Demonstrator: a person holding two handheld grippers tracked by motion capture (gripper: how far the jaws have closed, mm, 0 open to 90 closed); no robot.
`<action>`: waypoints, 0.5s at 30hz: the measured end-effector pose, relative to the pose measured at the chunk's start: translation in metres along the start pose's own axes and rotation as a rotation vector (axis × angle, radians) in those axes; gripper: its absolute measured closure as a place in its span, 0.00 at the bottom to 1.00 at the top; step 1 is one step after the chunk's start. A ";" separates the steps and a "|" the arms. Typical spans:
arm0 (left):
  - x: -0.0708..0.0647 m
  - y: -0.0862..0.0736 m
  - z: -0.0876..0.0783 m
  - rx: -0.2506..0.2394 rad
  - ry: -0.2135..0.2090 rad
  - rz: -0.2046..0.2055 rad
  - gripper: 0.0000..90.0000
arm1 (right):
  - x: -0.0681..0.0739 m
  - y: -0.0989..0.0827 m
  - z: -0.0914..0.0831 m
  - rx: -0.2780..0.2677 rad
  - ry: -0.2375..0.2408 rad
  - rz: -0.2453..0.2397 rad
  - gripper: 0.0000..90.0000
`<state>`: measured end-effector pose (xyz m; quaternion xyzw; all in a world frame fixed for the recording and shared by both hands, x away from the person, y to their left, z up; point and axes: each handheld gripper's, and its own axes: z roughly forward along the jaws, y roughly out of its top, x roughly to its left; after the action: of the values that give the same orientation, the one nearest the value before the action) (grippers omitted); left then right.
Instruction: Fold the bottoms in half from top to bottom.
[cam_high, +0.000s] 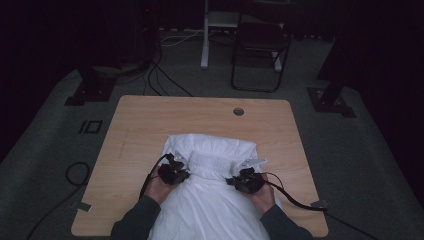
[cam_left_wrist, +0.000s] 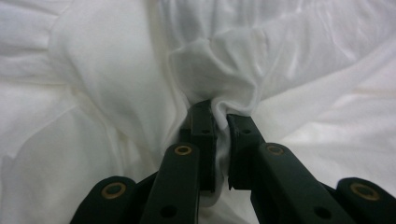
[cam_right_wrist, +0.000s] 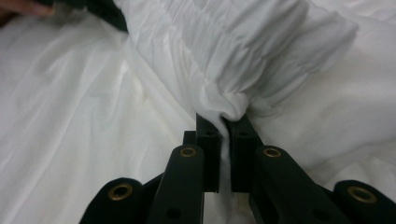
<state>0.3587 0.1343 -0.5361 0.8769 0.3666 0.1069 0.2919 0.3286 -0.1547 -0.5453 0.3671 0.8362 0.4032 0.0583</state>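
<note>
**Both grippers pinch the white garment at its gathered band**

Where the wooden table (cam_high: 150, 120) stands on grey carpet, a white garment (cam_high: 210, 205) lies spread over its near half, running from the middle of the tabletop down to the edge by the person. Its far part is folded back on itself into a thick, rumpled layer, and a ribbed, elasticated band (cam_high: 209, 161) crosses that fold between the two grippers. A round cable hole (cam_high: 238, 111) sits in the bare wood beyond the cloth.

The person's forearms, in dark sleeves, come in from the near edge, one on each side of the fabric. The left gripper (cam_high: 175, 162) rests at the left end of the band; in the left gripper view its black jaws are drawn close together on a bunched tuft of white cloth (cam_left_wrist: 219, 109). The right gripper (cam_high: 248, 170) sits at the right end; in the right gripper view its jaws are pressed nearly together on the corner of the gathered band (cam_right_wrist: 229, 109). Black cables trail from both grippers.
</note>
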 end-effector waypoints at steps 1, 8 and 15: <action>0.004 0.003 0.002 0.002 0.006 0.005 0.93 | -0.001 0.001 0.004 0.007 -0.004 -0.004 0.95; 0.024 0.030 0.016 0.021 0.084 0.026 0.93 | -0.025 0.020 0.032 0.007 -0.052 -0.004 0.95; 0.035 0.049 0.028 0.008 0.118 -0.006 0.93 | -0.067 0.051 0.049 -0.004 -0.131 -0.038 0.95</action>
<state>0.4230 0.1195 -0.5304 0.8692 0.3863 0.1558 0.2666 0.4257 -0.1477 -0.5546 0.3768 0.8365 0.3789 0.1214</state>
